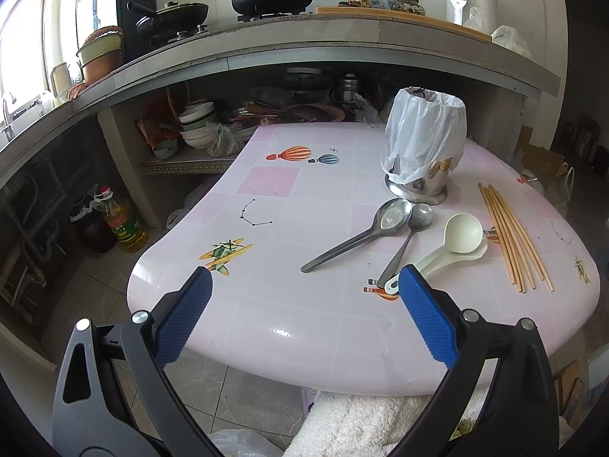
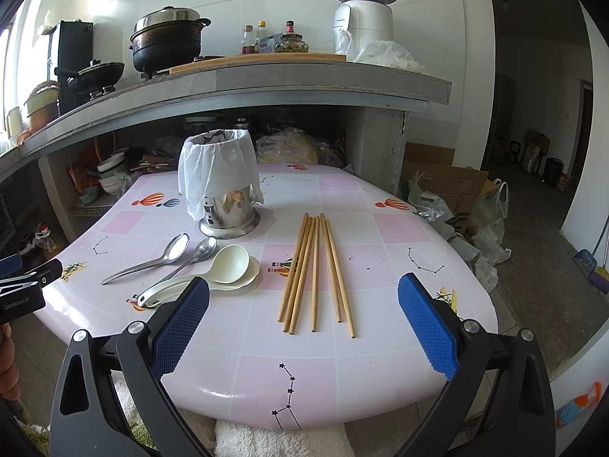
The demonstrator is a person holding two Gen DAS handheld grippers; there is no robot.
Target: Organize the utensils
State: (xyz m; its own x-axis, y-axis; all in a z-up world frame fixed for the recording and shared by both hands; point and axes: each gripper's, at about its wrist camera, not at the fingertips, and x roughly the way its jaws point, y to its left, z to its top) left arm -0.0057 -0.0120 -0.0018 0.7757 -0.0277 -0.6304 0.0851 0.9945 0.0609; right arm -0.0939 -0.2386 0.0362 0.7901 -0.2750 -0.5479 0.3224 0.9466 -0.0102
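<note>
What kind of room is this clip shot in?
Most likely a home kitchen: a black pot on a gas burner on the counter, stacked bowls underneath, and spoons and chopsticks on the table.

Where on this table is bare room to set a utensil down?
Free: the left part of the table, left of the metal spoons, and the right edge beyond the chopsticks. Crowded: the spoons, plastic ladles and bag-lined holder cluster.

Pink checked table (image 2: 396,228); cream ladles (image 2: 228,266); tan chopsticks (image 2: 314,270).
</note>
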